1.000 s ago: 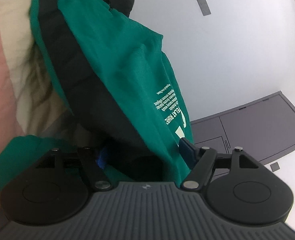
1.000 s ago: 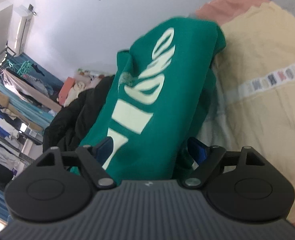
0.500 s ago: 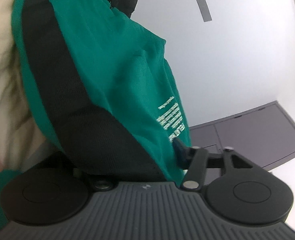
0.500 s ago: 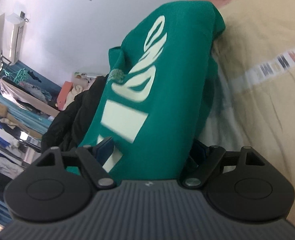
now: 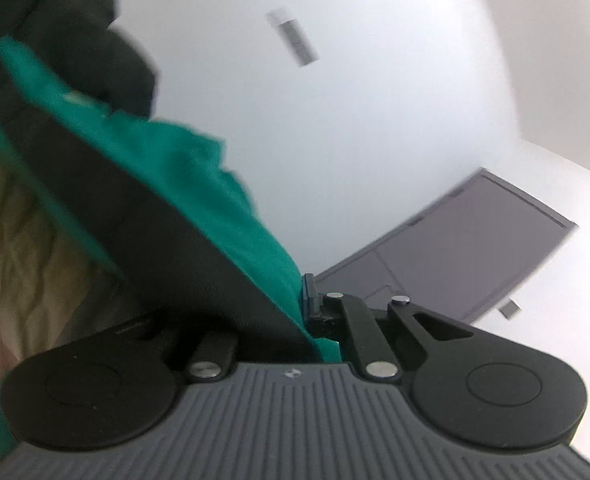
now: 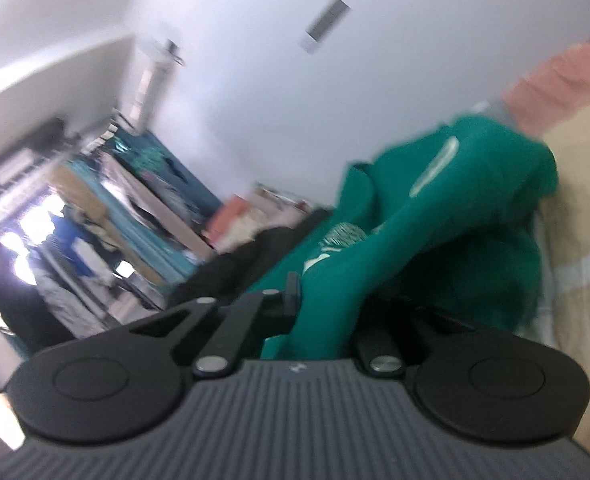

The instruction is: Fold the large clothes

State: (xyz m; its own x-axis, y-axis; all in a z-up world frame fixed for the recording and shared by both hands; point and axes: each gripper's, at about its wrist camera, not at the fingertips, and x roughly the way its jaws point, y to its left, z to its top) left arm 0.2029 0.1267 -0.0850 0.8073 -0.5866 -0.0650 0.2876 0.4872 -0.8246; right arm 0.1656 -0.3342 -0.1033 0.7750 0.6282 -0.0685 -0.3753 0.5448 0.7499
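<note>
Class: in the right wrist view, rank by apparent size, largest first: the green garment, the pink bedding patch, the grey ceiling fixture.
1. Green garment, though nearest the camera.
2. Pink bedding.
3. Ceiling fixture.

Beige bedspread (image 6: 583,208), grey cabinet (image 5: 467,256), black clothes (image 6: 231,268)

Both views are evenly lit by soft, diffuse daylight, with pale walls washed nearly white. In the right wrist view, blown-out glare is seen at 9 o'clock, where a bright window (image 6: 27,232) is overexposed. Heavy motion blur is spread across both pictures: the green garment (image 6: 435,216) is smeared, its print unreadable. Fisheye bending is marked toward the edges, where straight lines are curved. Deep shadow is cast beneath the green garment (image 5: 199,184).
</note>
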